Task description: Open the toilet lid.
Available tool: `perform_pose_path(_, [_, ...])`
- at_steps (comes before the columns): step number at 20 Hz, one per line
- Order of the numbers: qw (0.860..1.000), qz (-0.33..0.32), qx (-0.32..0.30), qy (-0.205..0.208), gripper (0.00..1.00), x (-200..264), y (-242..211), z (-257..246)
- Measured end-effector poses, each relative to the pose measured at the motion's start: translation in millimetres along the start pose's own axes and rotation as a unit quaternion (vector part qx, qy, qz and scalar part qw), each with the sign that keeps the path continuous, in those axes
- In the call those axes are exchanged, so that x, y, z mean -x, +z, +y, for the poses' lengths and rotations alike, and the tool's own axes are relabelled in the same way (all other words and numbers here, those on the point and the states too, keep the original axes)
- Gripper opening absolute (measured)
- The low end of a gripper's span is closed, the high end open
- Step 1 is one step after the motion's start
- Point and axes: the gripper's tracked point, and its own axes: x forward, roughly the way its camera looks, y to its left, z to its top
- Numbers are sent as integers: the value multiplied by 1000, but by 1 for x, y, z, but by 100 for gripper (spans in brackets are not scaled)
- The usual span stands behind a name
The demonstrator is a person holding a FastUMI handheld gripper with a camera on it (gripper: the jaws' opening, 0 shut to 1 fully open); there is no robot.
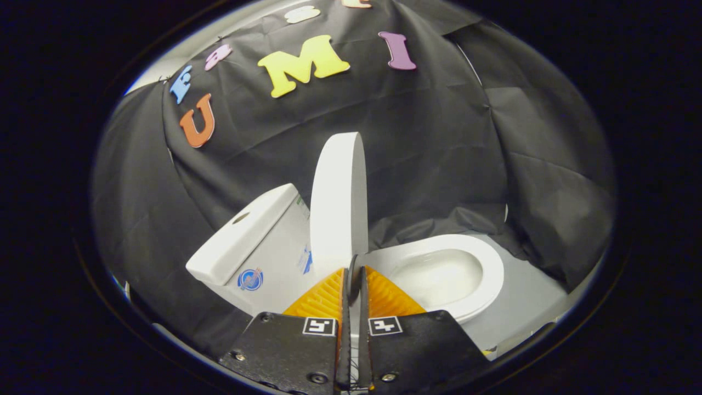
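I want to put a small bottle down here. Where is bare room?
Bare grey floor lies beside the bowl, up to the cloth. The tank top is flat. It is crowded where the gripper has its jaws shut on the lid.

Your gripper (pixel 354 280) has ribbed orange fingers (pixel 323 299) that look like matt plastic, mounted on flat black plates (pixel 285 345) with a dull finish and small shiny metal screws. They sit almost closed, and whether they pinch the lid's edge you cannot tell. The lid (pixel 337 203) is smooth white, hard and faintly satin. The bowl (pixel 444 274) and tank (pixel 247 241) look like glossy white ceramic, the tank carrying paper-like stickers. Behind them hangs creased, matt black cloth (pixel 439 137).
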Motion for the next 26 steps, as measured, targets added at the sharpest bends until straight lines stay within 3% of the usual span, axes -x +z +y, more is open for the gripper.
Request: perform_pose_path(26, [995, -7, 103, -13, 9, -15, -15, 67])
